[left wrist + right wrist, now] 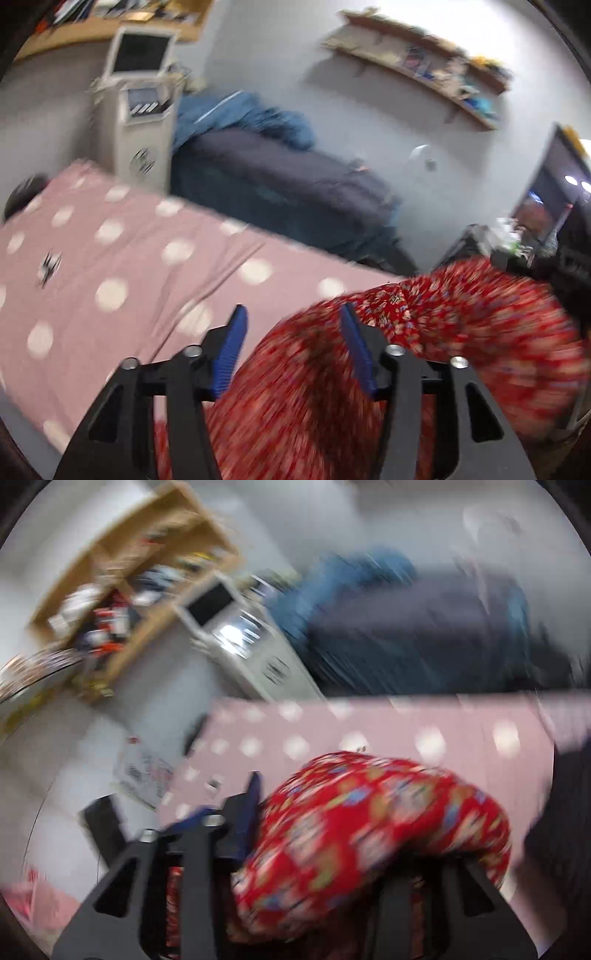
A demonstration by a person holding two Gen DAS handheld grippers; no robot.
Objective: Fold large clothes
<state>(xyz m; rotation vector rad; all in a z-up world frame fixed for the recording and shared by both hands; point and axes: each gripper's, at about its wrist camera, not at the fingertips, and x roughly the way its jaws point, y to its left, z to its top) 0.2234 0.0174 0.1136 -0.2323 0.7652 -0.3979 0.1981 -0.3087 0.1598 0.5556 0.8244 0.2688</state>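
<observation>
2 grippers: left gripper (291,317) spread over red floral garment (461,317); right gripper's (317,794) spread unclear, cloth-covered.

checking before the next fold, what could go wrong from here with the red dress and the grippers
1. The red floral dress is bunched in a heap on the pink polka-dot sheet, so a fold may trap creases.
2. The left gripper stands open with cloth between its fingers; it may slip out.
3. Cloth covers the right gripper, hiding its grasp.
</observation>
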